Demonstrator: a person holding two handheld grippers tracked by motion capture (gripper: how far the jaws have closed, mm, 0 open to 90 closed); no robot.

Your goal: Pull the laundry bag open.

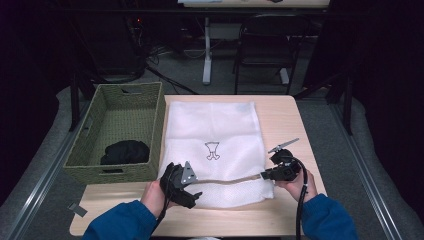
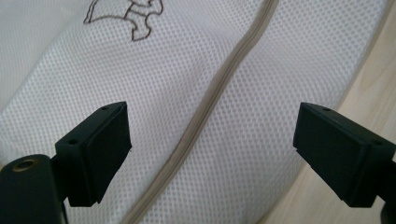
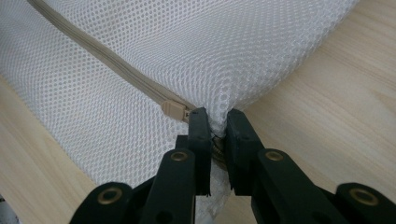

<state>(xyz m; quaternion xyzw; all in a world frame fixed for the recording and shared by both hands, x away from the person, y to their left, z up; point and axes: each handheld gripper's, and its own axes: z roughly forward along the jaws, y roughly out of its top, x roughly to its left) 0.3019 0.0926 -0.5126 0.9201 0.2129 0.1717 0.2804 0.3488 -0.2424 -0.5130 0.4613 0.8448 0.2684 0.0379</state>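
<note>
The white mesh bag [image 1: 212, 150] lies flat at the centre of the table [image 1: 295, 125]. The right gripper [image 3: 218, 122], lower right, pinches its corner beside the zipper [image 3: 107, 53]. The left gripper [image 2: 212, 154], lower centre, hovers over it with jaws wide apart

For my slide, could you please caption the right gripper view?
Right hand-held gripper pinches white mesh bag beside its beige zipper pull.

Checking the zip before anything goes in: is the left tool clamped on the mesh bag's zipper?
No, the left tool stands wide open, its pads apart on either side of the beige zipper of the mesh bag.
</note>
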